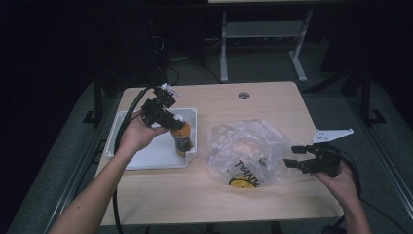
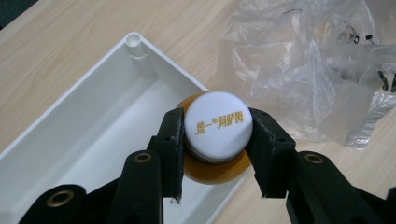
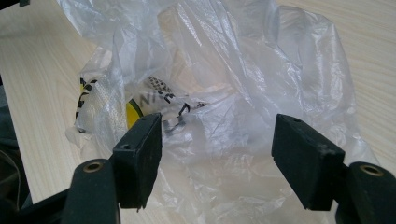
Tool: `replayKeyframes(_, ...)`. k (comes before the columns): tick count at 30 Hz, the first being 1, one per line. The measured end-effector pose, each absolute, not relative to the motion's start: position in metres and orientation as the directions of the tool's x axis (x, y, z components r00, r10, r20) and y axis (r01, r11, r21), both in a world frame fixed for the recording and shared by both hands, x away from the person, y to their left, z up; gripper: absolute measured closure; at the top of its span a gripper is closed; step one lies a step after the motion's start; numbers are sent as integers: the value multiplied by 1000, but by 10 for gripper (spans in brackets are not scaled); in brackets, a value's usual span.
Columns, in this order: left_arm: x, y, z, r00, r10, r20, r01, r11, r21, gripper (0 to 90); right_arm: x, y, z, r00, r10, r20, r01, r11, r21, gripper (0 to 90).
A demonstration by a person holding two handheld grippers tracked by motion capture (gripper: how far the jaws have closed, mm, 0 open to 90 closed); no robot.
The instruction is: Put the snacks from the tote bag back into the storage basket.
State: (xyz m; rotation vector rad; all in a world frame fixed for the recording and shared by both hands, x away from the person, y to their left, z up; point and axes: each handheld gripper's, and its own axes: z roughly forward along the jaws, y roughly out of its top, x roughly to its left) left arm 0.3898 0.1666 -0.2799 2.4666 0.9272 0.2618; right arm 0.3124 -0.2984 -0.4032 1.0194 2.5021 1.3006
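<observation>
Above tray [image 1: 146, 161], left tongs [image 2: 217, 140] gripping bottle [image 2: 217, 126]

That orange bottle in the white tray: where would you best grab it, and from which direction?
Probably by its white cap, coming from above. The bottle stands upright in the tray near its wall, so the sides are crowded, while the round cap is free. The left gripper already has its jaws on either side of the cap.

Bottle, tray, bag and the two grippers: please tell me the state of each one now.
bottle: upright, cap on, over the tray's near corner.
tray: white, otherwise bare.
plastic bag: crumpled, lying on the table.
left gripper: shut on the bottle's cap.
right gripper: open, before the bag.
</observation>
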Motion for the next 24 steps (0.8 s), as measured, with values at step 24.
replayKeyframes(24,392,167,-296,741,671,-9,590,-645,485,595,312,-298,-402,-759,628,174,502,393,771,327)
